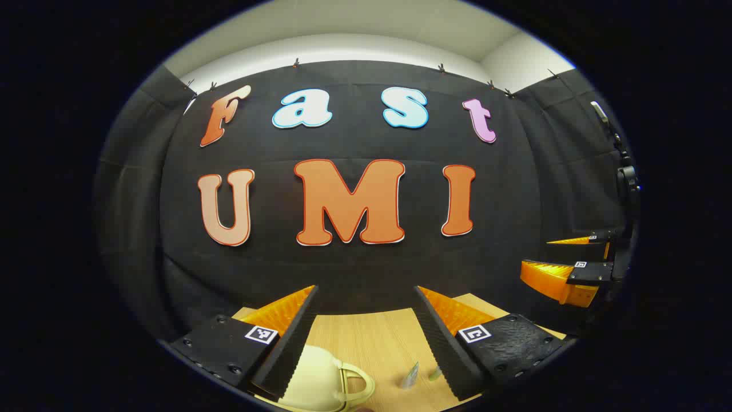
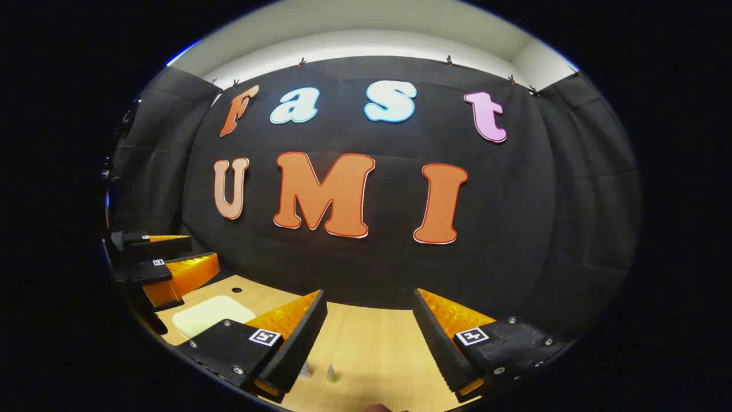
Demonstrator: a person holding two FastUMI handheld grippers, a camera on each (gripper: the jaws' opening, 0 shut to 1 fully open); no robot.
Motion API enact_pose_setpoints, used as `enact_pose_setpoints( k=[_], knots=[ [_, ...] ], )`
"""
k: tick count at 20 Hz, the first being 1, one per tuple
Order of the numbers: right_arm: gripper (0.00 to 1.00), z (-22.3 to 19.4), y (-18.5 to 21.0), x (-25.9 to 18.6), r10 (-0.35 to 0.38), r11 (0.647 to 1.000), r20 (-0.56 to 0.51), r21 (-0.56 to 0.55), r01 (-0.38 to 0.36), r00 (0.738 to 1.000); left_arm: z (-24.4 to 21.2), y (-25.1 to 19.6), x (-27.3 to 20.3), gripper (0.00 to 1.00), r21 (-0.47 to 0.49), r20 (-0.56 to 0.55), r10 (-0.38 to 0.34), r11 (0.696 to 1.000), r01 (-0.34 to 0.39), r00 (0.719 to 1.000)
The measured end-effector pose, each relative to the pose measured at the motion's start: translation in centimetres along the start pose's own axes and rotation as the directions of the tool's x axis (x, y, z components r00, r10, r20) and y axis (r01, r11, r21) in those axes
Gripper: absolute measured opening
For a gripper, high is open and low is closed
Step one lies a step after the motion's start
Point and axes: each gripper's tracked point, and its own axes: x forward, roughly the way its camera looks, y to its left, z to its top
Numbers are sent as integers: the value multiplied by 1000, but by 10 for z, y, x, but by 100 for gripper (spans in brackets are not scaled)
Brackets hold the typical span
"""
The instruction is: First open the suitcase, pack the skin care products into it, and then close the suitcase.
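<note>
Left gripper (image 1: 366, 320), left gripper view: fingers spread wide, nothing between them, raised above the table and aimed at the booth's back wall.

Suitcase (image 1: 314, 383), cream, small, closed: at the bottom edge below the left finger, partly hidden by it, carry handle (image 1: 355, 382) (a rounded loop) turned toward the middle of the table.

Skin care products (image 1: 410, 376): two slim pale items, upright, just beside the right finger's inner edge, near the suitcase handle but apart from it; kind of container too small to tell.

Wooden table (image 1: 372, 337): light grain, bare between the fingers.

Right gripper (image 1: 557, 260): farther off at the right edge, seen side-on, fingers apart, nothing held.

Right gripper (image 2: 369, 317), right gripper view: fingers wide apart, holding nothing, above the table.

Skin care products (image 2: 330, 373): two small upright items just beside the left finger's tip, one partly behind it.

Suitcase (image 2: 211, 315): pale cream top showing left of the left finger, lying flat on the table, lid down.

Left gripper (image 2: 174, 257): farther off at the left edge above the suitcase's far side, fingers parted, empty.

Table (image 2: 377, 343): wooden top, with a small dark hole near its far left corner.
</note>
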Motion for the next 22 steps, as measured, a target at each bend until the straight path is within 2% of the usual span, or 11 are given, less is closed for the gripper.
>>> enact_pose_setpoints(
  k=[3, 5, 6, 9, 10, 14, 22],
  knots=[
    [95, -15, 6, 20, 38, 999, -41, -2, -38, 998, -6, -4, 10, 100, 21, -19, -7, 1000, 7, 1000],
    [95, -11, 6, 36, 49, 999, -53, 2, -49, 997, 1, -6, 23, 99, 48, -19, -7, 999, 8, 1000],
    [99, -5, 9, 43, 62, 998, -43, 16, -62, 997, 11, -6, 29, 100, 50, -4, -13, 999, 13, 1000],
    [95, 9, 19, 59, 98, 994, -20, 39, -98, 995, 51, 10, 35, 100, 28, 104, 34, 999, -37, 994],
    [95, 10, 19, 62, 99, 995, -16, 26, -99, 995, 50, 10, 36, 98, 8, 110, 38, 999, -39, 993],
    [95, 18, 19, 62, 85, 995, 39, -53, -83, 996, 41, 26, 51, 100, -76, 71, 63, 995, -58, 995],
    [95, 10, 10, 60, 68, 997, 37, -46, -66, 997, 40, 16, 59, 98, -43, 100, 64, 997, -60, 993]
  ],
)
